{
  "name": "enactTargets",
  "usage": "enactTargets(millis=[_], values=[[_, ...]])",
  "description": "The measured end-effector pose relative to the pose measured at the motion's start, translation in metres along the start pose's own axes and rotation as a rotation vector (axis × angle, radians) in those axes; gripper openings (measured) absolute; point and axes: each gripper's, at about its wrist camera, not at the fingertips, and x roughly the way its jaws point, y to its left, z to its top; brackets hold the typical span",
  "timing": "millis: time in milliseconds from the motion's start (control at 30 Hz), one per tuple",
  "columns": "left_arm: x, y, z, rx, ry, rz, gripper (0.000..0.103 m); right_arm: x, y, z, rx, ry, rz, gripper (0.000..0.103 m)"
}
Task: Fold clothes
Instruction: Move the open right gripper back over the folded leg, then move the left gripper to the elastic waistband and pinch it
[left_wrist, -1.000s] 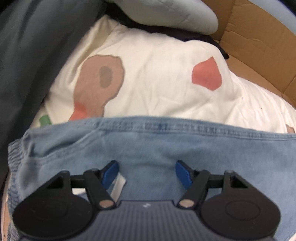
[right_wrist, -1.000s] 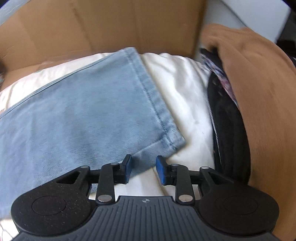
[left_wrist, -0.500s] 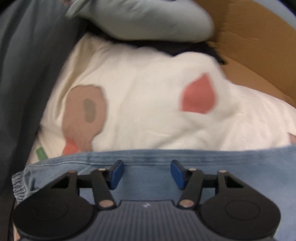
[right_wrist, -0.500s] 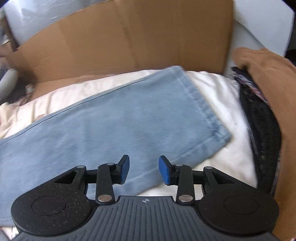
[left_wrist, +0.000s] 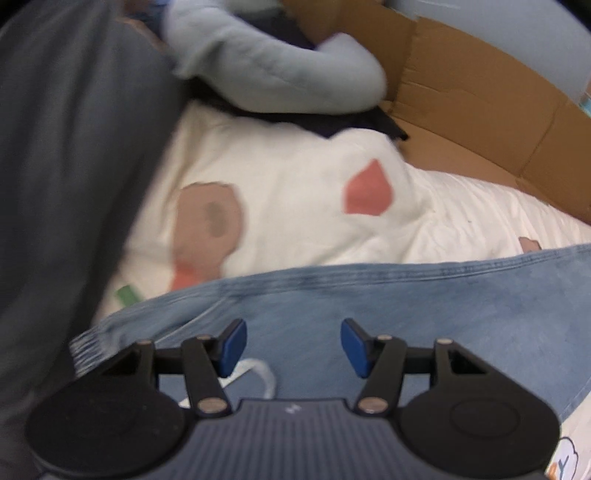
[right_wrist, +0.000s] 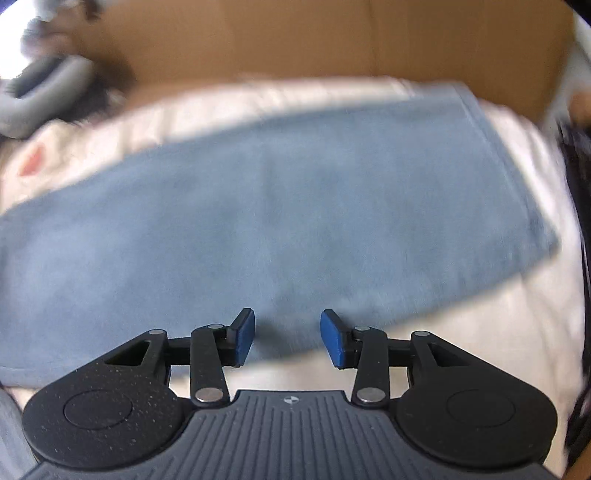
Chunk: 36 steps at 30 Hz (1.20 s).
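White printed sheet (left_wrist: 303, 206), light-blue jeans (right_wrist: 280, 206) flat on it, cardboard (left_wrist: 472, 122) behind

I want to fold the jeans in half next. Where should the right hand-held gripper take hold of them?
Probably at the hemmed leg end: the jeans lie flat, and that free edge on the white bedding lets one finger slide under from the right.

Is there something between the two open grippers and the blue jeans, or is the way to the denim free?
Nothing visible blocks either one. The left gripper hangs open directly over the jeans near the waistband, and the right gripper is open over the leg's near edge. Only the cream sheet lies beyond.
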Motion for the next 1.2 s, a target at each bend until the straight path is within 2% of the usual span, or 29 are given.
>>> enactTargets(millis=[133,333,400,533,667,933,1200], values=[[-0.018,0.027,-0.022,-0.056,0.005,0.025,0.060,-0.006,-0.015,-0.005,0.072,0.009,-0.017,0.048],[-0.039,0.059,-0.061,-0.149,0.012,0.037,0.060,-0.027,-0.021,-0.008,0.070,0.004,-0.038,0.048],[-0.043,0.062,-0.076,-0.182,0.013,0.026,0.065,-0.038,-0.023,-0.008,0.067,-0.004,-0.036,0.048],[-0.060,0.061,-0.105,-0.262,0.014,0.029,0.067,-0.064,-0.028,-0.006,0.057,-0.024,-0.025,0.048],[-0.084,0.054,-0.121,-0.320,-0.006,0.025,0.075,-0.095,-0.034,-0.005,0.056,-0.080,0.024,0.049],[-0.115,0.032,-0.135,-0.297,0.008,0.064,0.075,-0.138,-0.035,-0.005,-0.036,-0.154,0.078,0.049],[-0.144,0.035,-0.156,-0.338,-0.004,0.094,0.076,-0.173,-0.018,-0.015,-0.090,-0.207,0.132,0.052]])
